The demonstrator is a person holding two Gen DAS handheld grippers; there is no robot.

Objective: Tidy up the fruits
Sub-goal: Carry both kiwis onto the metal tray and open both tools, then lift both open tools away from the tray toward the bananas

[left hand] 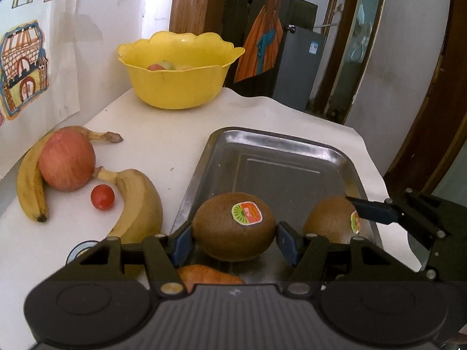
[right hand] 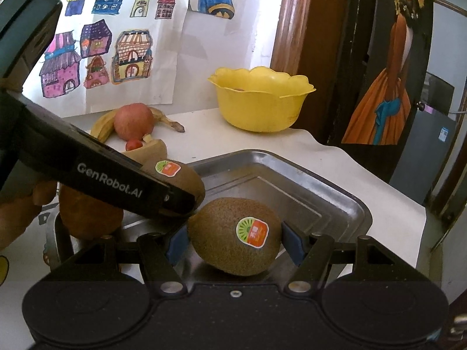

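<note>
My left gripper is shut on a brown kiwi with a sticker, held over the near end of a steel tray. My right gripper is shut on a second stickered kiwi over the same tray. In the left wrist view the right gripper and its kiwi show at the right. In the right wrist view the left gripper body crosses in front, with its kiwi behind it. An orange-brown fruit lies at the tray's near left corner.
A yellow bowl with fruit inside stands at the table's far end. Two bananas, a red apple and a small tomato lie left of the tray. Drawings hang on the left wall. The table edge falls off to the right.
</note>
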